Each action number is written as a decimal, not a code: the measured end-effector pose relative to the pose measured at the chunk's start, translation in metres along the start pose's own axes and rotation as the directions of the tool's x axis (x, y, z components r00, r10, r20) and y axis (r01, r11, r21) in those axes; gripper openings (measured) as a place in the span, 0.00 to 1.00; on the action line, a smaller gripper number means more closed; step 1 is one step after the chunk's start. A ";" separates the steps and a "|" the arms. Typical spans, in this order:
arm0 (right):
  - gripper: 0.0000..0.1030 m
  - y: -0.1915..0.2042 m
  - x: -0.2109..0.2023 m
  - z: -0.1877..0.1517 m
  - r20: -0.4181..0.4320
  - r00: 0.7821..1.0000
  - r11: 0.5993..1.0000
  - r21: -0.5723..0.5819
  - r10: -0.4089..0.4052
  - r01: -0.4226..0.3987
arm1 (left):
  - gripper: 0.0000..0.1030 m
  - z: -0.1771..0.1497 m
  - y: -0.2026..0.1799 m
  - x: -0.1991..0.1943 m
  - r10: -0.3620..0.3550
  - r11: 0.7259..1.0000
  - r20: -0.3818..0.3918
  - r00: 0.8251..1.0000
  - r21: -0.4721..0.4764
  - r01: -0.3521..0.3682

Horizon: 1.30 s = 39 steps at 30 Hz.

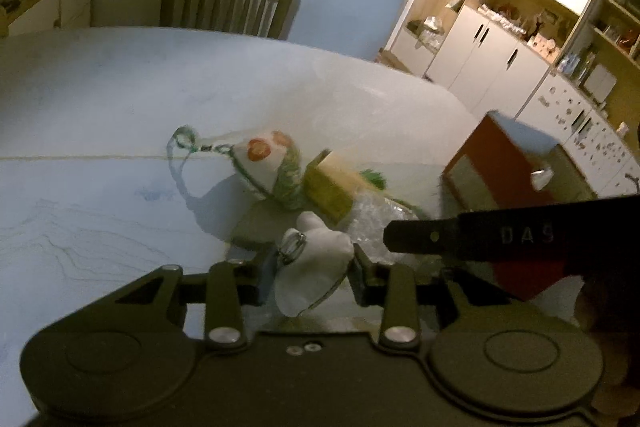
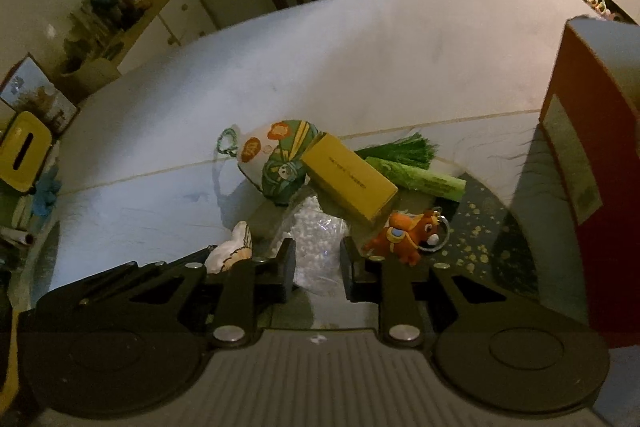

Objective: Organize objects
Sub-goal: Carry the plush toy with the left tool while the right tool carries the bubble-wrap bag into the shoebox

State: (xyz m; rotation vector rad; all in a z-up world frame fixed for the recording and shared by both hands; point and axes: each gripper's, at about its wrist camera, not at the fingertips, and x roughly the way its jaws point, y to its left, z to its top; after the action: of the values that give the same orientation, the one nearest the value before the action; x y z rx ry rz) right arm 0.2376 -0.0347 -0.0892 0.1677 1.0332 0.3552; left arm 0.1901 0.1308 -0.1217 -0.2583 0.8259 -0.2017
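Observation:
A pile of small objects lies on the white table (image 1: 120,99). My left gripper (image 1: 314,273) is shut on a white plush keychain (image 1: 316,267) with a metal ring. Beyond it lie a patterned cloth pouch (image 1: 272,163) with a green cord and a yellow box (image 1: 332,187). My right gripper (image 2: 318,263) is open above a clear plastic bag of white beads (image 2: 316,239). An orange horse keychain (image 2: 408,231) lies just right of its fingers. The white plush (image 2: 232,247), the pouch (image 2: 280,159), the yellow box (image 2: 348,179) and a green tassel (image 2: 404,155) show in the right wrist view.
A tall red box (image 2: 592,163) stands at the right on a dark gold-speckled mat (image 2: 480,239); it also shows in the left wrist view (image 1: 500,163). A wooden chair (image 1: 228,1) stands behind the table. A yellow tissue box (image 2: 24,151) sits far left.

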 end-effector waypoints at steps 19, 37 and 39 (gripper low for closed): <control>0.22 -0.060 -0.127 -0.009 0.170 0.985 0.999 0.019 0.023 -0.027 | 0.35 0.025 -0.116 -0.049 -0.111 0.989 0.044 0.993 0.106 0.106; 0.22 -0.182 -0.208 -0.021 0.291 0.944 0.986 -0.008 -0.155 0.164 | 0.35 0.038 -0.242 -0.005 -0.129 0.970 0.021 0.991 0.208 0.122; 0.22 -0.198 -0.213 -0.021 0.298 0.939 0.984 0.002 -0.172 0.179 | 0.35 0.043 -0.251 0.003 -0.124 0.970 0.018 0.992 0.212 0.117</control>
State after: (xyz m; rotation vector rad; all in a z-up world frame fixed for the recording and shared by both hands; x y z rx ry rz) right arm 0.1632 -0.2974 0.0125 0.1013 0.7380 0.1729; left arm 0.2045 -0.1022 -0.0195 -0.1121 0.7518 -0.3955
